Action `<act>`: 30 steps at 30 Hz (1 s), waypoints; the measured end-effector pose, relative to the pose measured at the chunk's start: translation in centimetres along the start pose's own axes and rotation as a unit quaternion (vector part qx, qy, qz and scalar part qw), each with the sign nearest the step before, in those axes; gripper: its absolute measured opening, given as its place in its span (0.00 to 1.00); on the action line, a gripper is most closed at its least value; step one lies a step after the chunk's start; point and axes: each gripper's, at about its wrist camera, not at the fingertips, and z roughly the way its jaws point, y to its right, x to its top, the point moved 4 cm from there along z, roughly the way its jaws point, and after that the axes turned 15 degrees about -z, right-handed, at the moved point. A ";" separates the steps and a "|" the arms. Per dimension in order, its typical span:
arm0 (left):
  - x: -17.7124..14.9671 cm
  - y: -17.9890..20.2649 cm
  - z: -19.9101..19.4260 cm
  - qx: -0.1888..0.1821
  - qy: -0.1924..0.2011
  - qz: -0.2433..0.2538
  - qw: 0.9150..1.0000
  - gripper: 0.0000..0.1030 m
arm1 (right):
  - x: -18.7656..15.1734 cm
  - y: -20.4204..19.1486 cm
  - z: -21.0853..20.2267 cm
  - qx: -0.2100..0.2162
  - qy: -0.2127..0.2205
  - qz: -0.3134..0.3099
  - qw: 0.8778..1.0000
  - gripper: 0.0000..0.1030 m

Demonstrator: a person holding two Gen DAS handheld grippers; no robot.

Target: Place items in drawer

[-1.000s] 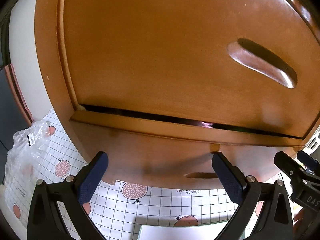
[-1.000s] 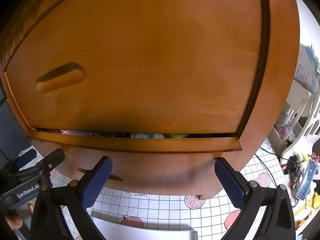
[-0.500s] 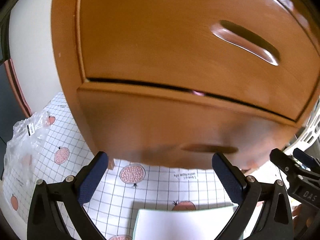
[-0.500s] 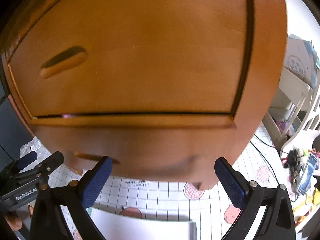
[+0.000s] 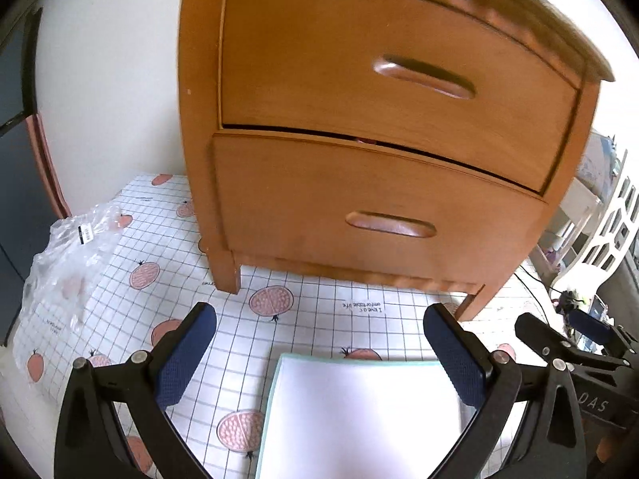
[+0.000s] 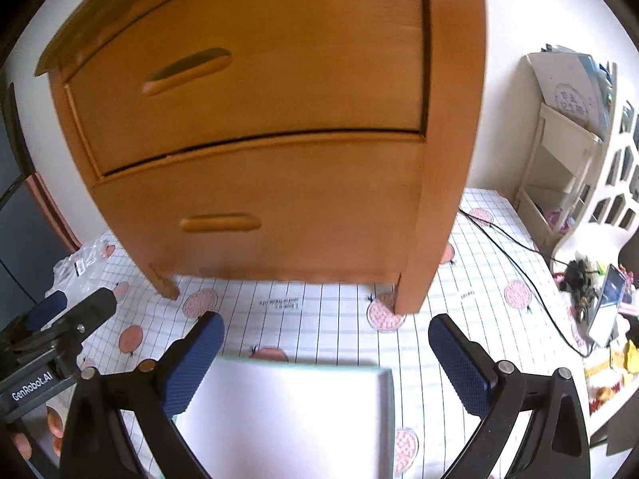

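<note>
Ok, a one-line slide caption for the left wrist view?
Open left gripper above a white tray, facing a wooden cabinet with both drawers nearly shut.

Wooden cabinet (image 5: 359, 119) blocks ahead; white tray (image 5: 359, 411) lies on the open mat (image 5: 319, 319) before it.

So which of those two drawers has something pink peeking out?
The lower drawer: a pink bit shows in the gap along its top edge. The upper drawer shows nothing.

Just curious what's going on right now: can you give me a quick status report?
Both tongs, left and right, open, holding nothing. Bottom drawer nearly shut, something pink peeking from the gap. White tray empty on the mat, nothing blocking.
</note>
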 end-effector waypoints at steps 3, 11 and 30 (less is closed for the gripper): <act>-1.4 -0.1 -1.7 -0.005 0.000 0.000 1.000 1.00 | -0.8 -0.6 -1.3 -0.001 0.004 -0.018 1.000 1.00; -5.5 -1.6 -4.1 0.020 0.005 0.014 1.000 1.00 | -4.4 -1.9 -3.2 0.003 0.006 -0.032 0.999 1.00; -12.3 -3.9 -5.6 0.067 -0.039 0.026 0.997 1.00 | -12.5 -2.3 -4.4 -0.004 -0.031 -0.028 0.999 1.00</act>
